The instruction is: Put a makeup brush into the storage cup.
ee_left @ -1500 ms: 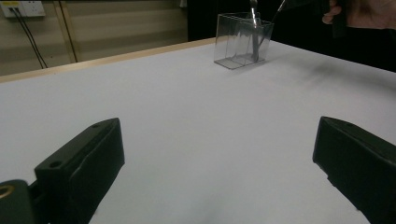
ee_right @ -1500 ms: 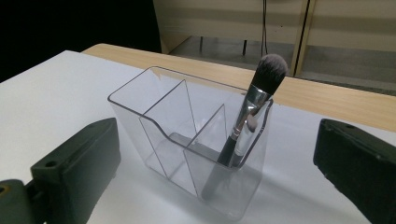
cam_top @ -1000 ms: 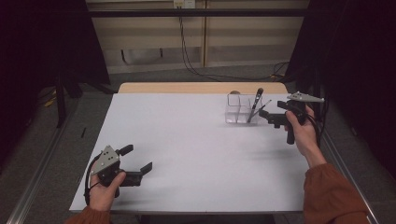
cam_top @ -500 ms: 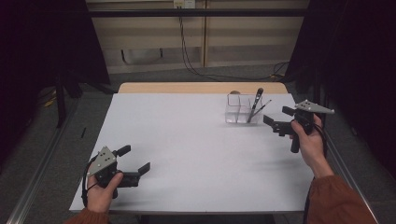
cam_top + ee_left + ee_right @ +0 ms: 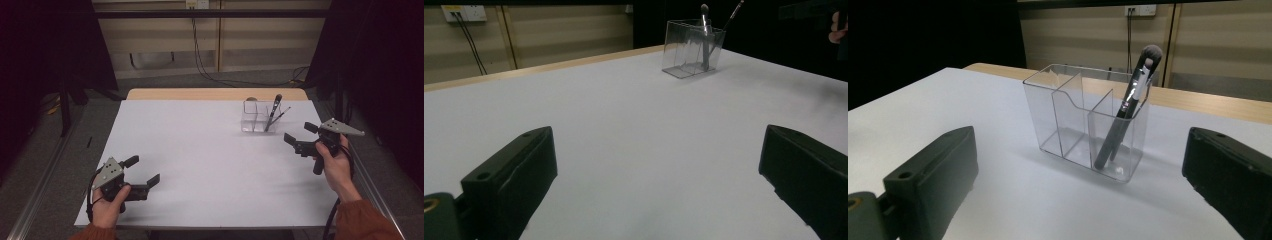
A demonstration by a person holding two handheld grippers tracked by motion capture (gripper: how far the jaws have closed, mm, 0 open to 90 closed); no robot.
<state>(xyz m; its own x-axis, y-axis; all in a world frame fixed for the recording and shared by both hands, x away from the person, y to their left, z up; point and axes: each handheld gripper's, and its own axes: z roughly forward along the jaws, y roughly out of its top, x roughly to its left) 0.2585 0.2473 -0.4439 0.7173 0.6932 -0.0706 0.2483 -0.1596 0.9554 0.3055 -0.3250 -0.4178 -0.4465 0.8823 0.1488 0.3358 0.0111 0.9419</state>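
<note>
Brushes (image 5: 1128, 107) stand tilted in one end compartment of the clear organizer (image 5: 1083, 125) on the white surface (image 5: 200, 150), near the right gripper (image 5: 302, 139); both grippers' jaws spread wide, empty.

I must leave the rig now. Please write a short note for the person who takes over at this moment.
Left gripper: open, holds nothing, near the table's front left corner.
Right gripper: open, holds nothing, facing the clear organizer from its right.
Two brushes stand tilted in the organizer's end compartment; its other compartments look vacant.
Done: brushes seem stowed.
Left: probably nothing on the table to pick up.
</note>
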